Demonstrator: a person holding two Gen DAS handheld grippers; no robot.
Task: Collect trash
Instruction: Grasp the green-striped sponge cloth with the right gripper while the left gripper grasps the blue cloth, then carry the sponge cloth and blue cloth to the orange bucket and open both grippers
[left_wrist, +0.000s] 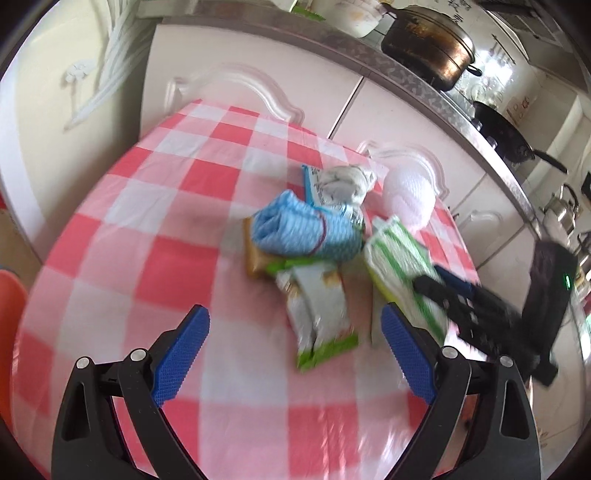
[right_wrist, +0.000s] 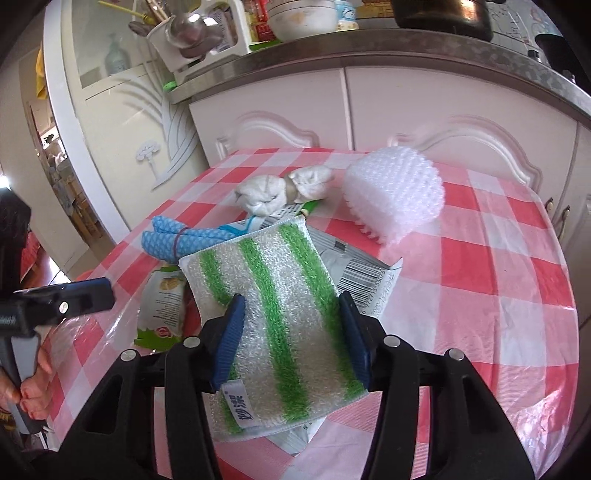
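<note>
1. We see the green-striped scrub pad (right_wrist: 273, 314) between the right gripper (right_wrist: 291, 332) jaws; both blue ribbed pads (right_wrist: 231, 332) press its long edges, so it is gripped. It is fuzzy, rectangular, with a white label at 6 o'clock.
2. Under it at 3 o'clock: a flat foil wrapper (right_wrist: 364, 277) with a barcode.
3. At 9 o'clock: a glossy snack packet (right_wrist: 162, 306) with a green edge.
4. At 11 o'clock: a rolled blue mesh cloth (right_wrist: 177, 240), banded. At 12: a knotted white rag (right_wrist: 280, 192).
5. At 1 o'clock: a white knobbly foam block (right_wrist: 395, 195).
6. Everything sits on the red-white checked plastic tablecloth (right_wrist: 480, 295).
7. Left gripper (left_wrist: 295, 354): jaws wide, nothing between, over the pile's near edge.
</note>
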